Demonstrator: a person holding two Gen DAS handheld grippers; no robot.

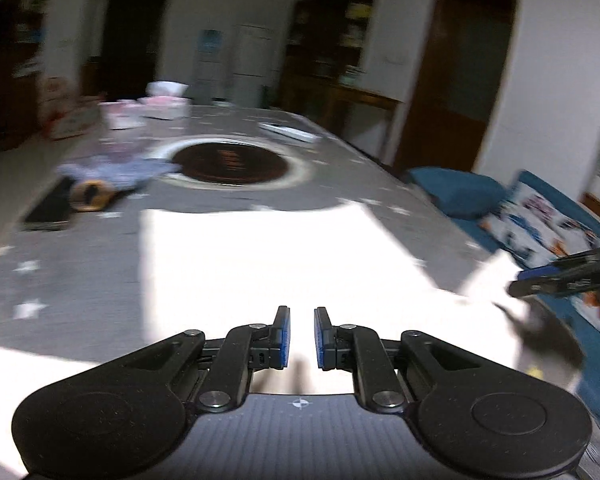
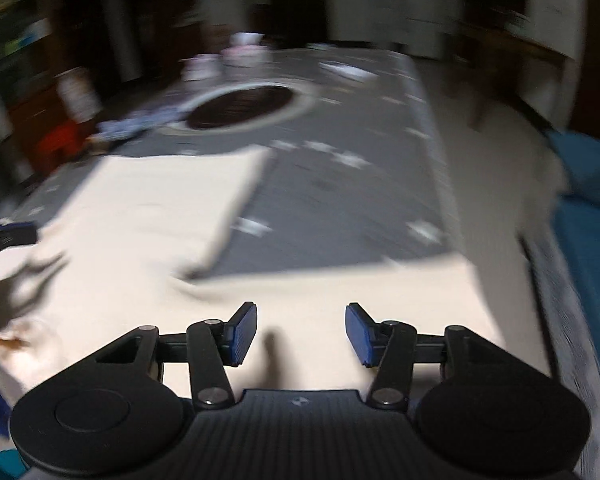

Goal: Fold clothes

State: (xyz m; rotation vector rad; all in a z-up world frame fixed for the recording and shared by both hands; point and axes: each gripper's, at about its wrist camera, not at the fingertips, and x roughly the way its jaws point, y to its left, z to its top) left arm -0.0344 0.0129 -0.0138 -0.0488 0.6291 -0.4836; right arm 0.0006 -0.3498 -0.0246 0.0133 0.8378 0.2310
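Your white garment (image 1: 236, 264) lay spread flat on the grey star-patterned table (image 1: 72, 264), overexposed and blurred. Your left gripper (image 1: 301, 338) hovered over its near edge, jaws nearly closed on nothing; only this view showed your right gripper (image 1: 556, 280) at the cloth's right corner. The right wrist view showed that gripper's jaws standing apart and empty. Behind lay a dark round inset (image 1: 232, 164) and a blue cushion (image 1: 456, 192).

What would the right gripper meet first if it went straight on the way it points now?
Probably the white garment spread on the table: the right gripper, jaws open and empty, points down over the cloth. Blur leaves the distance unclear.
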